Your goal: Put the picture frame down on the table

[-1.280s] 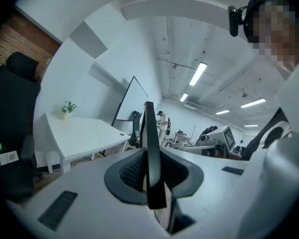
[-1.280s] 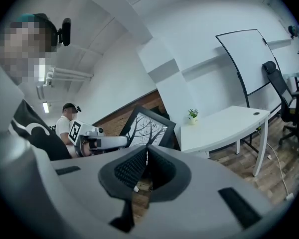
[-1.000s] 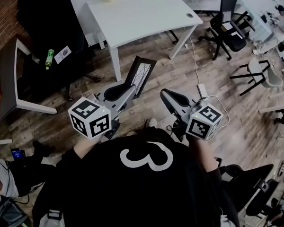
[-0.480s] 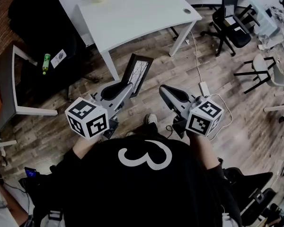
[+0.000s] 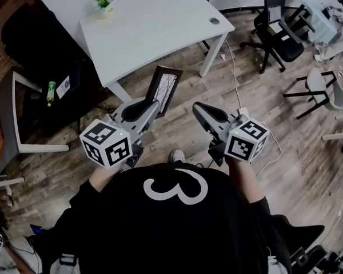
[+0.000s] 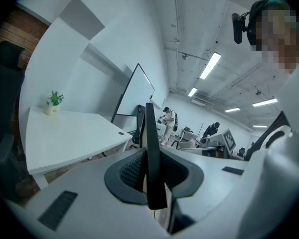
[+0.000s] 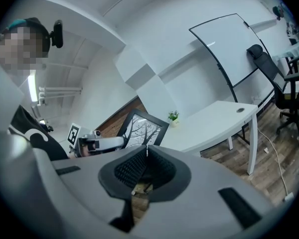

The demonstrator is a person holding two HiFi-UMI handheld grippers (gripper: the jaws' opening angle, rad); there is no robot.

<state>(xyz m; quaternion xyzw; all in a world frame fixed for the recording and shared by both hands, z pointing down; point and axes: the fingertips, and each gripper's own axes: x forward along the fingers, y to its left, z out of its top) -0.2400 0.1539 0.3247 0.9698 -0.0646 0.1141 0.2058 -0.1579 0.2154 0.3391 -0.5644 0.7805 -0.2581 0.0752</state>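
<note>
The picture frame [image 5: 164, 88] was held upright over the floor, short of the desk [image 5: 160, 33], clamped by one edge in the left gripper [image 5: 151, 107] jaws. The right gripper [image 5: 201, 111] was seen w/ jaws together, nothing between them. Risk: w/ only a thin edge gripped (most of the frame beyond the jaws), it could be tilted or slipped, or a corner knocked on the desk rim.

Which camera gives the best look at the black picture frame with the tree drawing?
The right gripper view: the black picture frame faces it, so the tree drawing is plain. The head view sees the frame from above, small and tilted. The left gripper view sees only its thin edge, clamped between the fingers.
</note>
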